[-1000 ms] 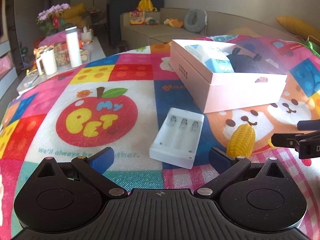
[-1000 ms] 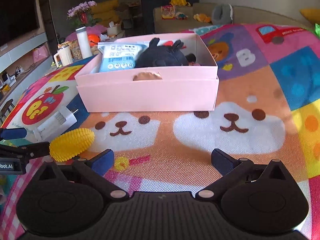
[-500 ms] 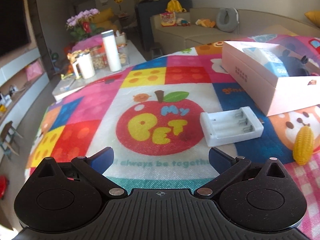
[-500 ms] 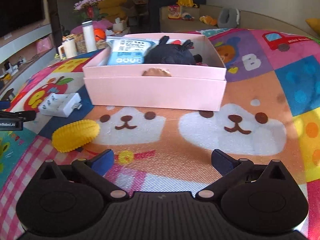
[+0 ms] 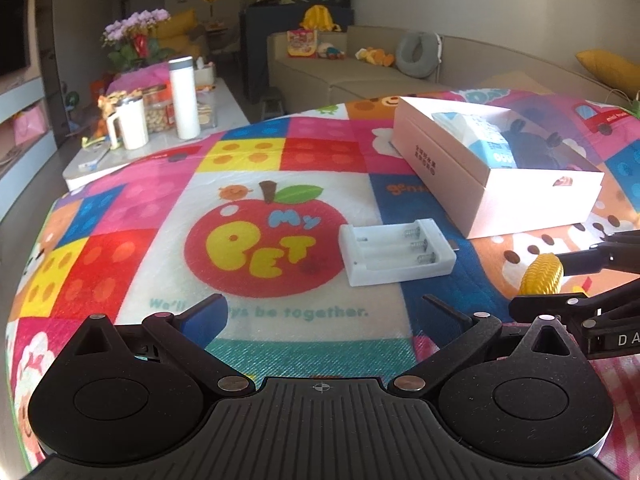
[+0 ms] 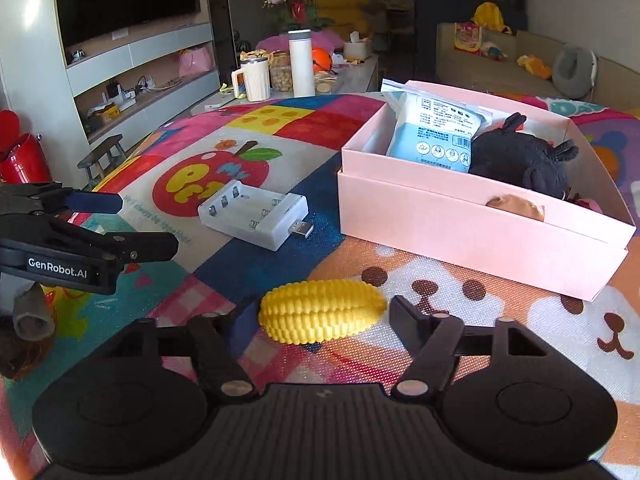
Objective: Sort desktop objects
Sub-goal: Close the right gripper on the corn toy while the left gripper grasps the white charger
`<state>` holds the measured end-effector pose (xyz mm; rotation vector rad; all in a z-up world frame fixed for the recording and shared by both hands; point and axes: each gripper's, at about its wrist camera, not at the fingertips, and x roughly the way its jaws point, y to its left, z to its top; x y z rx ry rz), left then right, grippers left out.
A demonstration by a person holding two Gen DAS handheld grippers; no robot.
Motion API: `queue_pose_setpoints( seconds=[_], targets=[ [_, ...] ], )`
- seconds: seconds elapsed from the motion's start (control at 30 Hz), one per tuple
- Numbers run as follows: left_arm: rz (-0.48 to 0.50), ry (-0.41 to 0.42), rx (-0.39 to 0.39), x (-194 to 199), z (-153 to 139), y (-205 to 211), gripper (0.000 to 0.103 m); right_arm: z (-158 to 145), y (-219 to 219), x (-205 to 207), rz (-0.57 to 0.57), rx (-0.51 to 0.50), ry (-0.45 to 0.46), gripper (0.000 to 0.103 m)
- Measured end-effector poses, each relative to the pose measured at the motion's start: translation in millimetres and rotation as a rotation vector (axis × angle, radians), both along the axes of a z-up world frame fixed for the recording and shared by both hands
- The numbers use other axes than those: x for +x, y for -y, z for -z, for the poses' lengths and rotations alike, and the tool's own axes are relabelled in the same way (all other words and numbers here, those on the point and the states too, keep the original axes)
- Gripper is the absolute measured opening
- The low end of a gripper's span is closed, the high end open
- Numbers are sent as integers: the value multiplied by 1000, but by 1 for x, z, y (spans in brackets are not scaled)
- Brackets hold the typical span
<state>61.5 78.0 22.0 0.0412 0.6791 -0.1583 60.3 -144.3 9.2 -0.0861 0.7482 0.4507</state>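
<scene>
A yellow toy corn (image 6: 322, 311) lies on the colourful mat between the fingers of my right gripper (image 6: 320, 316), which is open around it; it also shows in the left wrist view (image 5: 542, 279). A white battery charger (image 5: 395, 250) lies on the mat ahead of my open, empty left gripper (image 5: 324, 314); in the right wrist view the charger (image 6: 253, 213) sits left of the pink box. The open pink box (image 6: 472, 224) holds a blue packet (image 6: 436, 132) and a black plush toy (image 6: 524, 156). The left gripper (image 6: 80, 220) shows at the left of the right wrist view.
The pink box (image 5: 476, 168) stands at the right of the mat. Beyond the mat's far edge a low white table (image 5: 152, 140) carries a white bottle (image 5: 183, 98), a mug and jars. A sofa stands further back. A TV unit is at the left.
My right gripper has moved left and down, so the corn now sits between its fingers. My left gripper has swung back right towards the charger.
</scene>
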Motion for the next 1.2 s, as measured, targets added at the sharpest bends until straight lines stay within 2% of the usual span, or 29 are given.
queue_pose_setpoints(
  seconds=[0.1, 0.23, 0.33, 0.43, 0.6, 0.63, 0.67, 0.87, 1.0, 1.2],
  targets=[
    [38, 1, -10, 7, -1, 17, 103, -4, 15, -10, 64, 5, 29, 67],
    [84, 9, -2, 22, 1, 50, 103, -3, 40, -25, 201, -58, 87, 67],
    [43, 2, 99, 38, 6, 72, 103, 0, 57, -33, 280, -94, 106, 67],
    [10, -35, 92, 54, 10, 78, 103, 5, 67, -35, 314, -109, 91, 67],
    [12, -43, 91, 62, 13, 80, 103, 8, 68, -35, 321, -98, 85, 67],
    [19, -39, 98, 61, 13, 81, 102, 8, 67, -35, 318, -95, 84, 67],
    [26, -34, 105, 59, 13, 82, 95, 8, 66, -34, 316, -92, 83, 67],
    [58, -17, 118, 47, 12, 82, 95, 7, 64, -36, 316, -89, 76, 67],
    [109, -17, 81, 24, 6, 80, 95, 4, 63, -40, 301, -96, 70, 67],
    [238, -16, 51, -22, -3, 91, 95, -6, 65, -53, 266, -173, 78, 67]
  ],
)
